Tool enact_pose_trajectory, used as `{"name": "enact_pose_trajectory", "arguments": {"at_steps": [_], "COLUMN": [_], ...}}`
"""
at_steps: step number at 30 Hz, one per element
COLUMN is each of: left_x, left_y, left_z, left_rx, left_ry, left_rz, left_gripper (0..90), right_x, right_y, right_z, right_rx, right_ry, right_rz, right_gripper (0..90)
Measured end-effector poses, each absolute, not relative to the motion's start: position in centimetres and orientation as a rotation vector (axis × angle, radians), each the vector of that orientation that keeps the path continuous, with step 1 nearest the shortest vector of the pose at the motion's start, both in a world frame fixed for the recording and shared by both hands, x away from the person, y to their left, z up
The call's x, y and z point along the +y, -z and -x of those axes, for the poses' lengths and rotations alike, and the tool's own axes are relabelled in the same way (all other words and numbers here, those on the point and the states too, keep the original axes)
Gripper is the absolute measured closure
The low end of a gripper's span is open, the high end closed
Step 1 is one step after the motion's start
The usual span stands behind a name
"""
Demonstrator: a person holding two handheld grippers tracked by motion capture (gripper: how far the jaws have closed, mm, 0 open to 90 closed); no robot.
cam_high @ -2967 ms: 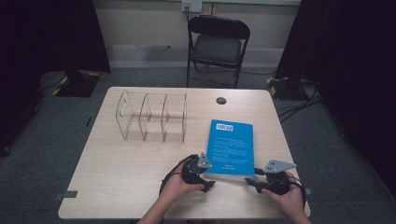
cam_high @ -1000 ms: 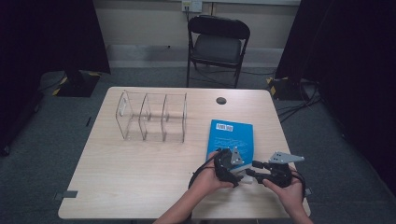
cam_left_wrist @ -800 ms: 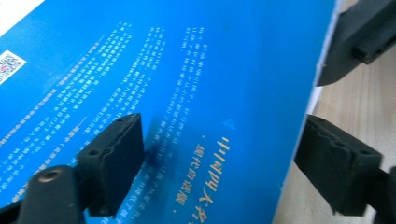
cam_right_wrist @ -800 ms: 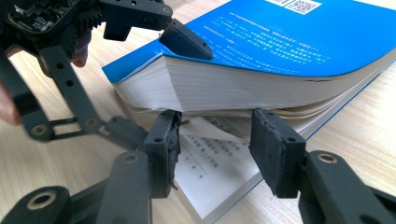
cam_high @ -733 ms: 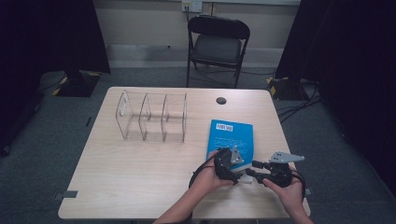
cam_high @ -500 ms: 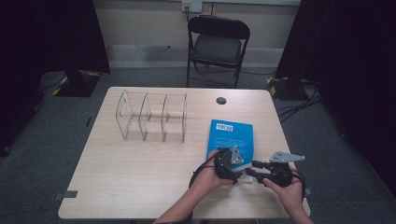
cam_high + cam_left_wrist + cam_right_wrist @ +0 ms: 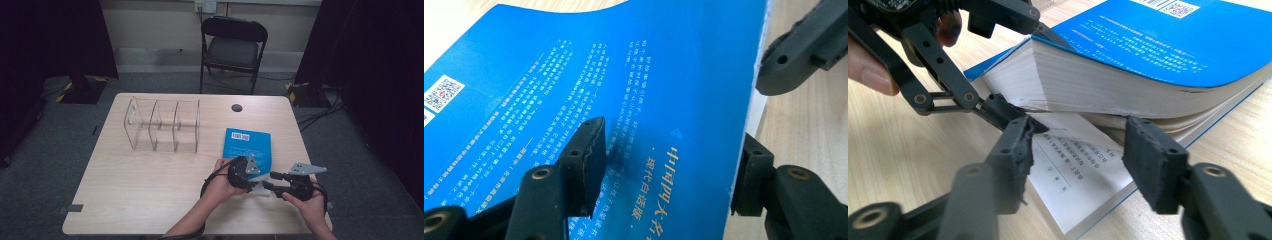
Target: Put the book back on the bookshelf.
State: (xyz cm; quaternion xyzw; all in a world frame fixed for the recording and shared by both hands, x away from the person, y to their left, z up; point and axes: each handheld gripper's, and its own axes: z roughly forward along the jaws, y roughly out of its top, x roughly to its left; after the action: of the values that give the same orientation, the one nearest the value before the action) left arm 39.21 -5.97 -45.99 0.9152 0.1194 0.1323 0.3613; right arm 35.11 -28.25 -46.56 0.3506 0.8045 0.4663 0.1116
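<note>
A thick blue-covered book (image 7: 247, 145) lies at the table's front right, its near end lifted open. My left gripper (image 7: 256, 179) has just been closing. One pad sits on the cover (image 7: 624, 75) and the other under the raised block of pages, so it is shut on that block. In the right gripper view its upper finger (image 7: 1013, 15) rests on the cover and its lower finger (image 7: 998, 107) sits under the pages. My right gripper (image 7: 1080, 150) has just been opening. It stands open in front of the exposed printed page (image 7: 1073, 160), pads touching nothing.
A clear three-compartment organizer (image 7: 162, 125) stands at the back left of the wooden table (image 7: 150, 200). A round black grommet (image 7: 237, 107) sits near the far edge. A black folding chair (image 7: 232, 47) stands beyond the table.
My left gripper has moved right onto the book's near end and closed on cover and upper pages. The right gripper's jaws have widened. The book's near end stands raised.
</note>
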Motion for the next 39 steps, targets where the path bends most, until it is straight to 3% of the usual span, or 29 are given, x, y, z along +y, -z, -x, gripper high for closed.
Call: {"name": "enact_pose_trajectory", "arguments": {"at_steps": [1,2,7,18,39], "left_x": [-6.0,-6.1,-6.3,-6.4,-6.1], "left_y": [46.0,45.9,45.2,43.9,41.8], "left_z": [-39.2,-39.2,-39.0,-39.2,-39.7], "left_rx": [0.308,0.292,0.262,0.308,0.410], "left_ry": [-0.341,-0.341,-0.340,-0.302,-0.243], "left_rz": [-2.358,-2.358,-2.389,-2.431,-2.454], "left_gripper": [43.4,44.9,54.1,65.8,71.1], "right_x": [-28.2,-28.3,-28.7,-29.3,-29.4], "right_y": [46.6,46.6,47.2,48.1,48.8], "right_z": [-35.1,-35.1,-35.5,-35.7,-35.6], "right_rx": [2.362,2.351,2.368,2.380,2.424], "right_ry": [-1.369,-1.351,-1.279,-1.268,-1.313], "right_rz": [-1.029,-1.020,-1.012,-1.030,-0.999], "right_gripper": [44.0,35.3,30.5,27.6,19.7]}}
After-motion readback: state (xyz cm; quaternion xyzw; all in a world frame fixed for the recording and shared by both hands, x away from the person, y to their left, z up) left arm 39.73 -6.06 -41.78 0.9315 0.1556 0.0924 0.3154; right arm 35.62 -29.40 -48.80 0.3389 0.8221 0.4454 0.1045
